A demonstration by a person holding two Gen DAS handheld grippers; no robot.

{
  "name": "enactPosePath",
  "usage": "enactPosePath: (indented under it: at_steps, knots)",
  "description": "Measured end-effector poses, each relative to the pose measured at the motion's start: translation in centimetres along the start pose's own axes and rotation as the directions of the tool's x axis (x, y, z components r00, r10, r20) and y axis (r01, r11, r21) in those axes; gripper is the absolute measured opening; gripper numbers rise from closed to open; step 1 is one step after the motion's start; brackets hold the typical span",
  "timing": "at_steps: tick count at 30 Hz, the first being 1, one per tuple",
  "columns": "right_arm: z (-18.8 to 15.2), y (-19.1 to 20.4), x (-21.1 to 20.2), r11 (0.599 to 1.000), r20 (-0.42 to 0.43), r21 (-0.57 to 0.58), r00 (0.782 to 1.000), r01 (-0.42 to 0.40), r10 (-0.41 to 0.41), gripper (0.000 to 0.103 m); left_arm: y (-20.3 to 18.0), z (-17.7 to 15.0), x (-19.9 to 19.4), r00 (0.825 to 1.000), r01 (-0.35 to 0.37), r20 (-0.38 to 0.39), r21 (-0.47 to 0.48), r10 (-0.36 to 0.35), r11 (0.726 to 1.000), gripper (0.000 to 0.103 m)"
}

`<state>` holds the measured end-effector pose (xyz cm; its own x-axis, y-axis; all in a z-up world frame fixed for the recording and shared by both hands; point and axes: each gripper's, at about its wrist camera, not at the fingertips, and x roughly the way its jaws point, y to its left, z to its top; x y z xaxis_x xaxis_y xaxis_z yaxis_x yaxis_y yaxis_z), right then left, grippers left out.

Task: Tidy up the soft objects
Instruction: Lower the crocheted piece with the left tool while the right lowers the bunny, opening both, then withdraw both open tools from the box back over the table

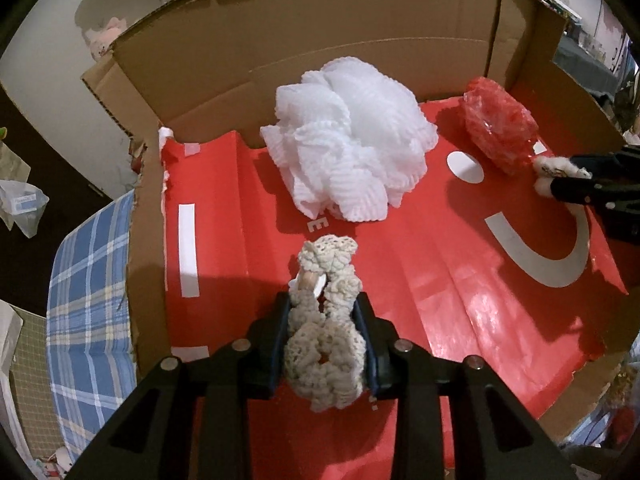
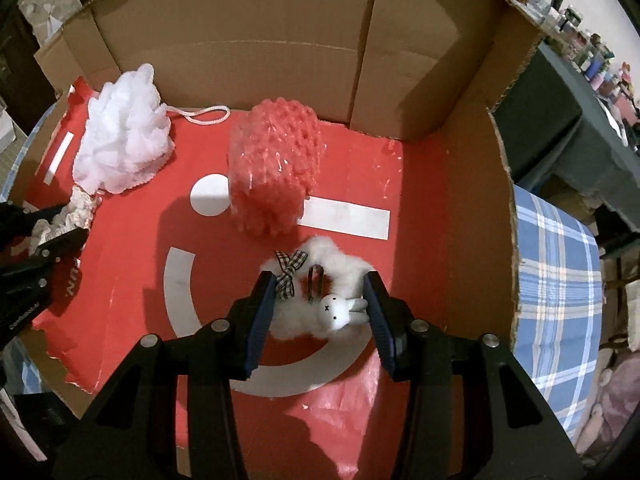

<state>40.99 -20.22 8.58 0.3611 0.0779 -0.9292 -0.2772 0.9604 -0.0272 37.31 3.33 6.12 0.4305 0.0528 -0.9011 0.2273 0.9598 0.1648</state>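
My left gripper (image 1: 322,304) is shut on a cream crochet scrunchie (image 1: 328,340) that pokes out past its fingertips, low over the red paper (image 1: 440,280) lining a cardboard box (image 1: 320,20). From the right wrist view this left gripper (image 2: 68,222) enters at the left edge with the crochet scrunchie (image 2: 76,208). My right gripper (image 2: 320,284) is shut on a white fluffy scrunchie (image 2: 332,248) with a rabbit charm and a checked bow. The right gripper (image 1: 546,176) also shows at the right edge of the left wrist view. A white mesh pouf (image 1: 348,140) (image 2: 124,144) and a red wrapped sponge (image 1: 500,128) (image 2: 276,160) lie on the paper.
The cardboard box (image 2: 240,20) has tall walls at the back and sides. It rests on a blue plaid cloth (image 1: 88,280) (image 2: 560,280). Plastic bags and clutter lie on the floor to the left, and shelves with small items stand at the far right.
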Motion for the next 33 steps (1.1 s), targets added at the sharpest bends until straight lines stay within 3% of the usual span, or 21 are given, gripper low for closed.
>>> enactPosePath:
  at_steps: [8,20,21,22,30,33]
  knots:
    - [0.0,-0.1,0.4,0.999,0.008,-0.025,1.000,0.025,-0.024,0.046,-0.3,0.0,-0.1,1.000,0.007,0.012,0.004,-0.007,1.000,0.037]
    - [-1.2,1.8,0.3,0.996,0.022,-0.076,0.998,0.053,-0.051,0.057,-0.4,-0.2,-1.6,0.999,0.021,0.046,-0.006,-0.021,1.000,0.056]
    - [-1.3,1.9,0.0,0.996,0.029,-0.075,0.998,0.049,-0.047,0.058,-0.5,-0.3,-1.9,0.998,0.021,0.053,-0.007,-0.021,1.000,0.062]
    - [-1.3,2.1,-0.2,0.996,0.035,-0.074,0.998,0.046,-0.043,0.058,-0.5,-0.5,-2.5,0.998,0.023,0.066,-0.011,-0.022,1.000,0.067]
    - [-2.8,2.0,-5.5,0.999,0.127,-0.045,0.992,0.013,-0.007,0.068,-0.7,-2.3,-8.1,0.985,0.083,0.159,-0.065,-0.072,0.994,0.076]
    - [-3.6,1.7,-8.3,0.999,0.177,-0.034,0.984,-0.008,0.014,0.072,-1.2,-3.5,-11.5,0.969,0.112,0.231,-0.084,-0.089,0.990,0.082]
